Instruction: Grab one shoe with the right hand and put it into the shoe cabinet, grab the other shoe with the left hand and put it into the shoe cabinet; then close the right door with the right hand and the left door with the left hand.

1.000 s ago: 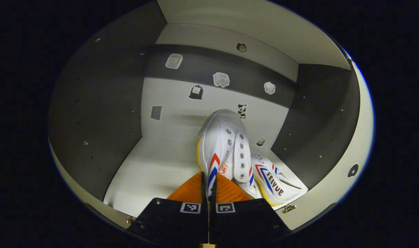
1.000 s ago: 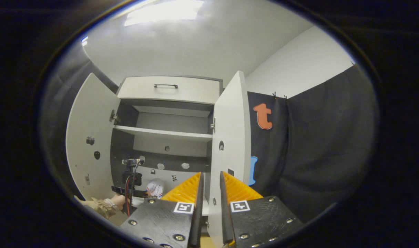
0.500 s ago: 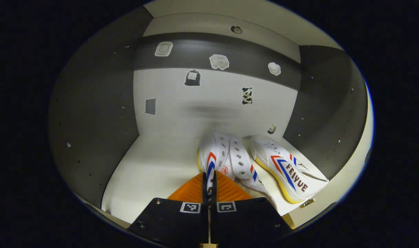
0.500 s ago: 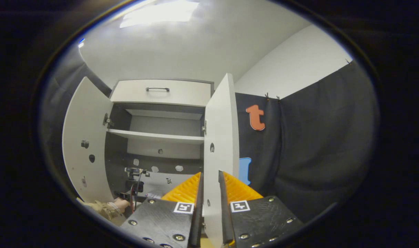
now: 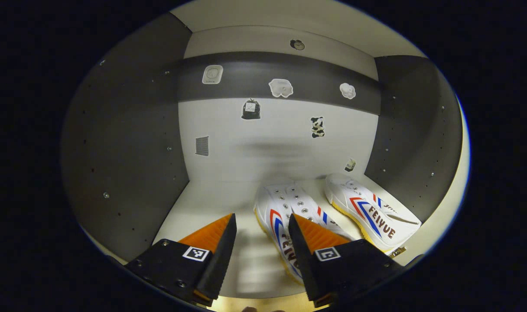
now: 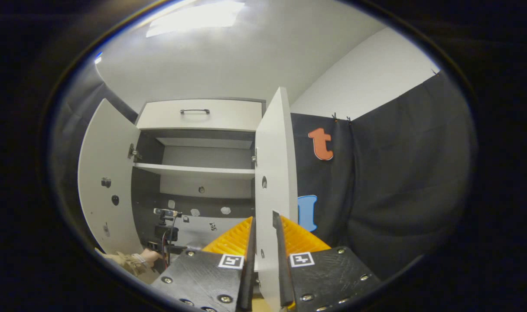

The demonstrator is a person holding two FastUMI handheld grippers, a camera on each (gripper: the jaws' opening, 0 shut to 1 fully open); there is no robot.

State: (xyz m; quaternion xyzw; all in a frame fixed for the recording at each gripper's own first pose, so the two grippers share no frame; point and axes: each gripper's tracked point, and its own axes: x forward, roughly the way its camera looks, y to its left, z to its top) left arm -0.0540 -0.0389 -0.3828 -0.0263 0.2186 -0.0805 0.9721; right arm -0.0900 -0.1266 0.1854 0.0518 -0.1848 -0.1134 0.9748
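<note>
left gripper point(image 5: 260, 225) jaws wide apart, empty, near shoe point(image 5: 285, 219) seemingly just beyond the right one; right gripper point(image 6: 262, 229) jaws near-closed

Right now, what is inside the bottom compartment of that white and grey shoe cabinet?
Two white canvas shoes with red and blue stripes, the nearer shoe and the farther shoe, lie side by side on the cabinet floor. The open left gripper covers the nearer shoe's heel.
</note>
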